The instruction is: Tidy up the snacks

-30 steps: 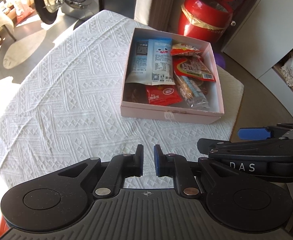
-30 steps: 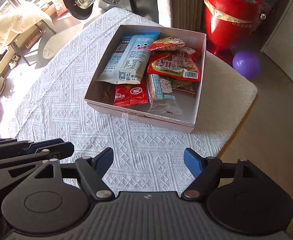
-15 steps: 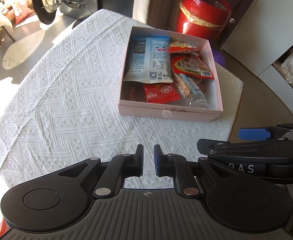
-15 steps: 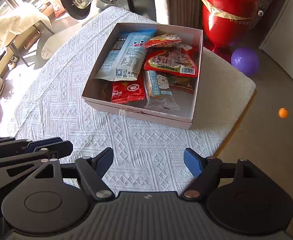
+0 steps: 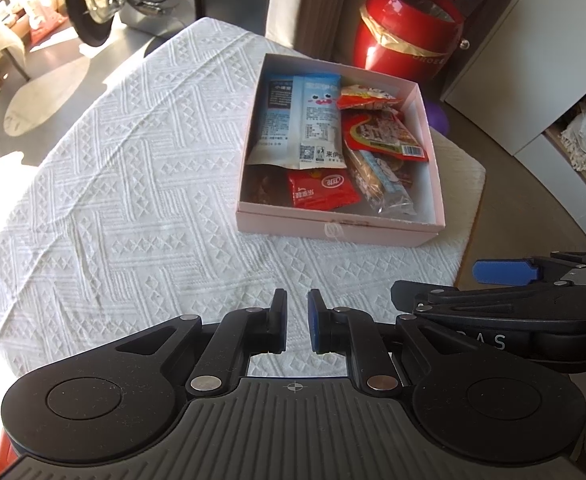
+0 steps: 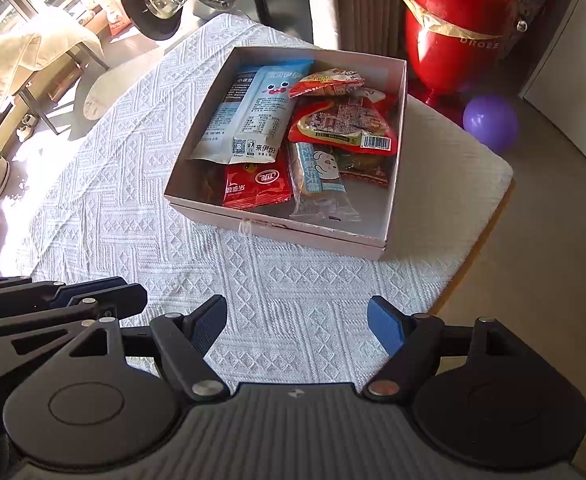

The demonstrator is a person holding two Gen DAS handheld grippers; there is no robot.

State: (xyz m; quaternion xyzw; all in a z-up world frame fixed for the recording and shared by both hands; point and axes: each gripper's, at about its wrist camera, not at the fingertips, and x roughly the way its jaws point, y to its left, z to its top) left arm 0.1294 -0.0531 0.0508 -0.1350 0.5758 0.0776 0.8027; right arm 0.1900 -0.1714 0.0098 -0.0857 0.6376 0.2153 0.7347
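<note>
- While both grippers hang over the white tablecloth (image 6: 133, 208), the pink box (image 6: 293, 236) holds every snack: blue packet (image 6: 261, 116), red sachet (image 6: 257, 188)
- left gripper (image 5: 297, 326) pinched closed and empty, right gripper (image 6: 297, 326) spread wide, holding nothing

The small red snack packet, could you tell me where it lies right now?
In the right wrist view the small red snack packet lies in the pink box, near its front wall, below the pale blue packet.

A white cloth (image 6: 141, 216) with a raised woven diamond texture is seen ahead of the grippers. Beyond it, a matt pink cardboard box (image 6: 305, 236) is filled with glossy plastic snack packets (image 6: 345, 124).
</note>
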